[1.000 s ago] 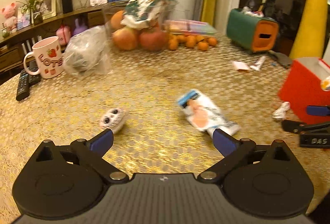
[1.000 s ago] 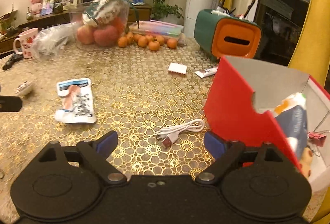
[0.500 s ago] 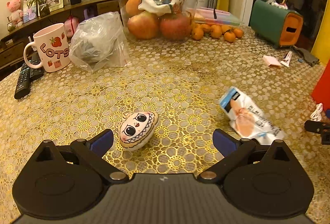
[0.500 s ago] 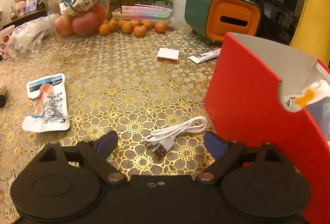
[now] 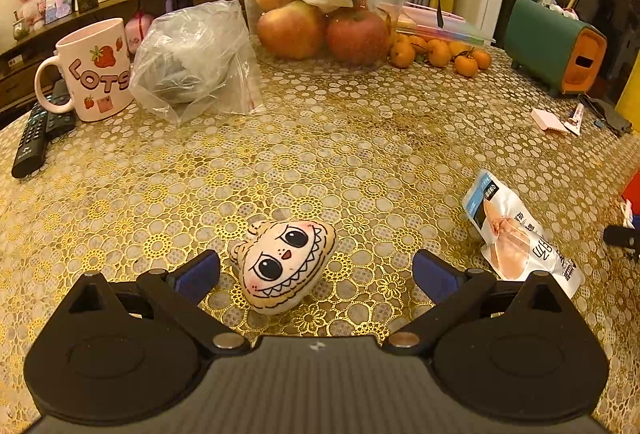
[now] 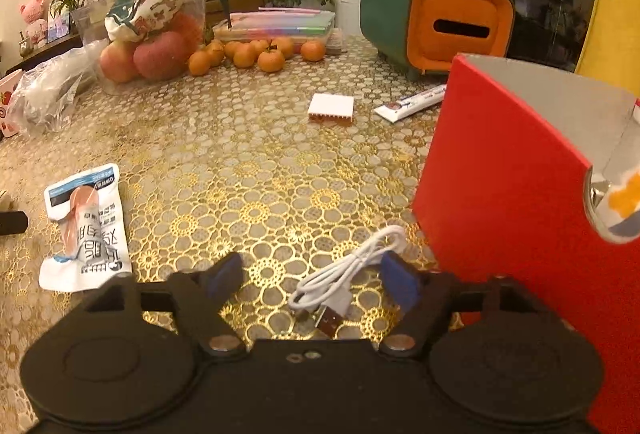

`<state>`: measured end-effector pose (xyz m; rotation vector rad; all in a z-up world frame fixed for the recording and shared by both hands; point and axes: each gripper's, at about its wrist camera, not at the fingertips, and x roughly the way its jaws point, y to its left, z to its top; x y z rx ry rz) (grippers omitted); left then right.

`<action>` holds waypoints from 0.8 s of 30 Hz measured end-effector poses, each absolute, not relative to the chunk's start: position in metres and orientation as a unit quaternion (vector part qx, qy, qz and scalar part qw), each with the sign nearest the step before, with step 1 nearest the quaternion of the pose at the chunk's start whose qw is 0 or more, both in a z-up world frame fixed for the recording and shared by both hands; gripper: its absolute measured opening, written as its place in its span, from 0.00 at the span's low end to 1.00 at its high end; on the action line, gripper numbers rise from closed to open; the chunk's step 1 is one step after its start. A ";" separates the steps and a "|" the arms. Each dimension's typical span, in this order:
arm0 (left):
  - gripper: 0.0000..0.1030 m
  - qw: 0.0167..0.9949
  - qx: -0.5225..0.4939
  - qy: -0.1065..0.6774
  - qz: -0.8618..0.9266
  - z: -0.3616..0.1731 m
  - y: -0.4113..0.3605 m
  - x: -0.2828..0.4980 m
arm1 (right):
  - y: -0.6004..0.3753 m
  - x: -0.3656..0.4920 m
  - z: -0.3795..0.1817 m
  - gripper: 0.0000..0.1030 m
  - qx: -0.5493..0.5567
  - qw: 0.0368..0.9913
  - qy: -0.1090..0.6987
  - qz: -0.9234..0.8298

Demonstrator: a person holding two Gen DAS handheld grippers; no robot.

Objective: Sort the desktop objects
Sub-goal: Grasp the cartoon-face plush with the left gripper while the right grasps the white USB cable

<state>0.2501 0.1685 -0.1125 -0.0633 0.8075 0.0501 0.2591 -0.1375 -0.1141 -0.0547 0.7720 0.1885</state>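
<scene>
A small plush face (image 5: 285,264) with big eyes and jagged teeth lies on the gold tablecloth between the wide-apart fingers of my left gripper (image 5: 316,272), which is open and touches nothing. A white snack packet (image 5: 516,234) lies to its right. In the right wrist view my right gripper (image 6: 314,276) hangs low over a coiled white USB cable (image 6: 346,272). Its jaws are closing with the cable between them, and the pads stand clear of it. The red box (image 6: 520,194) stands just to the right, holding a few items. The same snack packet (image 6: 86,222) lies at left.
A strawberry mug (image 5: 94,68), remote (image 5: 34,134), plastic bag (image 5: 196,60) and clear fruit tub (image 5: 324,6) line the back. Tangerines (image 6: 256,52), a green-orange tissue holder (image 6: 436,20), a white comb-like block (image 6: 331,108) and a tube (image 6: 410,102) lie beyond the cable.
The left gripper moved left and down until the plush face lay between its fingers. The right gripper came down closer over the cable and its fingers narrowed.
</scene>
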 end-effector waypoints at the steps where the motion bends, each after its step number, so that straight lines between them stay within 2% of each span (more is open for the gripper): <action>1: 1.00 0.920 -0.028 0.391 0.024 -0.113 0.168 0.250 | -0.137 0.260 -0.113 0.55 -0.025 0.922 0.375 0.092; 7: 0.99 0.923 -0.022 0.383 0.026 -0.113 0.167 0.251 | -0.138 0.264 -0.112 0.35 -0.016 0.924 0.372 0.087; 9: 0.88 0.924 -0.022 0.381 0.026 -0.113 0.168 0.251 | -0.137 0.264 -0.112 0.22 -0.018 0.925 0.370 0.084; 11: 0.80 0.924 -0.020 0.381 0.030 -0.113 0.168 0.251 | -0.137 0.264 -0.112 0.16 -0.017 0.926 0.368 0.082; 15: 0.69 0.925 -0.016 0.378 0.037 -0.112 0.168 0.248 | -0.137 0.263 -0.112 0.14 -0.019 0.926 0.367 0.085; 17: 0.56 0.926 -0.018 0.376 0.038 -0.111 0.169 0.247 | -0.136 0.262 -0.111 0.14 -0.020 0.926 0.368 0.085; 19: 0.51 0.925 -0.018 0.376 0.040 -0.110 0.168 0.245 | -0.135 0.261 -0.111 0.13 -0.020 0.926 0.368 0.087; 24: 0.47 0.928 -0.009 0.370 0.050 -0.107 0.163 0.239 | -0.137 0.257 -0.108 0.11 -0.016 0.926 0.368 0.089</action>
